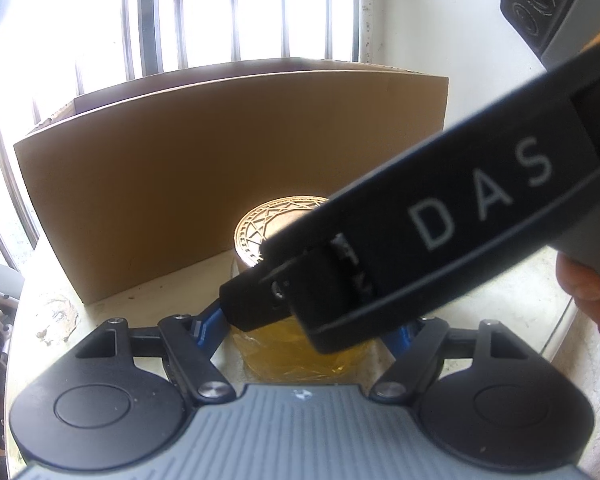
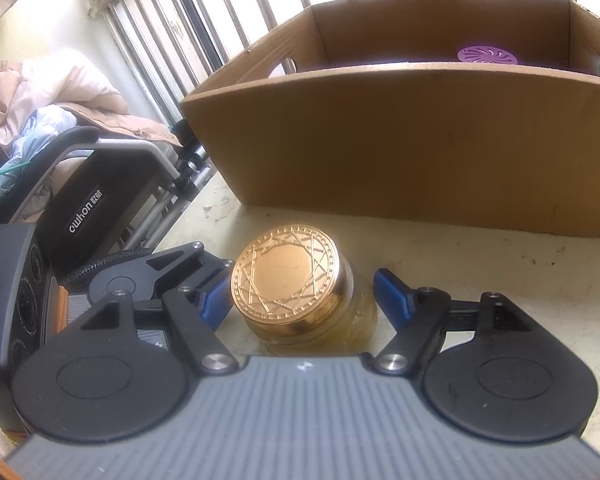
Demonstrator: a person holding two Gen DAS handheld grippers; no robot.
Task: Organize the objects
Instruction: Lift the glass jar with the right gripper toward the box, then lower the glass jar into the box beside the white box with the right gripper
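A glass jar of amber liquid with a gold patterned lid [image 2: 286, 278] stands on the pale table in front of a cardboard box [image 2: 420, 148]. My right gripper [image 2: 302, 300] is open, its blue fingers either side of the jar with gaps on both sides. In the left wrist view the jar [image 1: 284, 344] sits between my left gripper's blue fingers [image 1: 210, 326]; the left gripper [image 1: 304, 330] looks open around it. The right gripper's black body [image 1: 440, 240] crosses over the jar and hides its right side.
A purple round lid [image 2: 488, 55] lies inside the box. A barred window [image 1: 228, 12] is behind the box. A black device [image 2: 96, 200] and bedding [image 2: 52, 92] lie left of the table. A hand [image 1: 588, 292] holds the right gripper.
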